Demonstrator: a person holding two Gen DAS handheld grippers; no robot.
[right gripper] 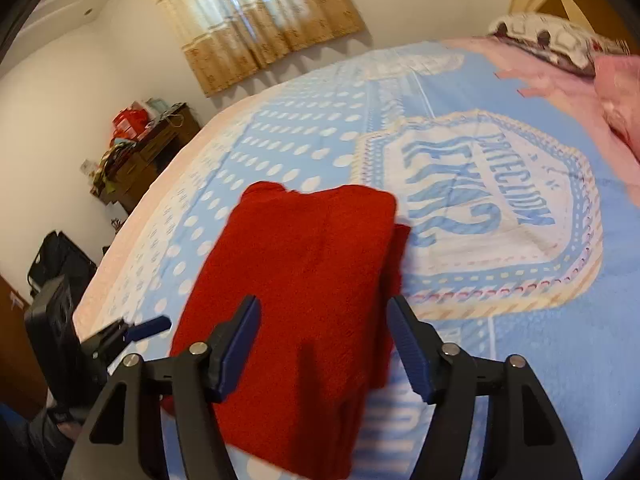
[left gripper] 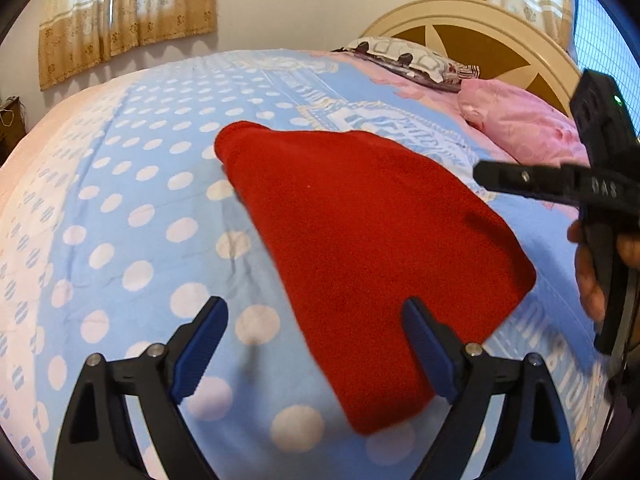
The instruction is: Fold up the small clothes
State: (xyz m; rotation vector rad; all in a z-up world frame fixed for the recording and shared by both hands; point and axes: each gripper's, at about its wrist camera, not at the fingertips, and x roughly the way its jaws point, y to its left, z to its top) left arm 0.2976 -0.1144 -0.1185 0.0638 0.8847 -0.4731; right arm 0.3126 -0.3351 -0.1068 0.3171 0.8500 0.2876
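Ahead of both claws, red garment (left gripper: 360, 240) flat on bedspread (left gripper: 132, 200), already folded narrow. Left gripper (left gripper: 316, 348) released, right gripper (right gripper: 324, 344) released, both empty. Pinch near corners, fold away evenly.

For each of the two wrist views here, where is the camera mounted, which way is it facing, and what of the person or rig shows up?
Left wrist: on the left gripper, facing across the bed toward the headboard; its open fingers frame the red garment; the right gripper and hand show at right.
Right wrist: on the right gripper, facing across the bed toward the curtain; open fingers over the garment; the left gripper shows at lower left.
Shared: garment, bed, pillows.
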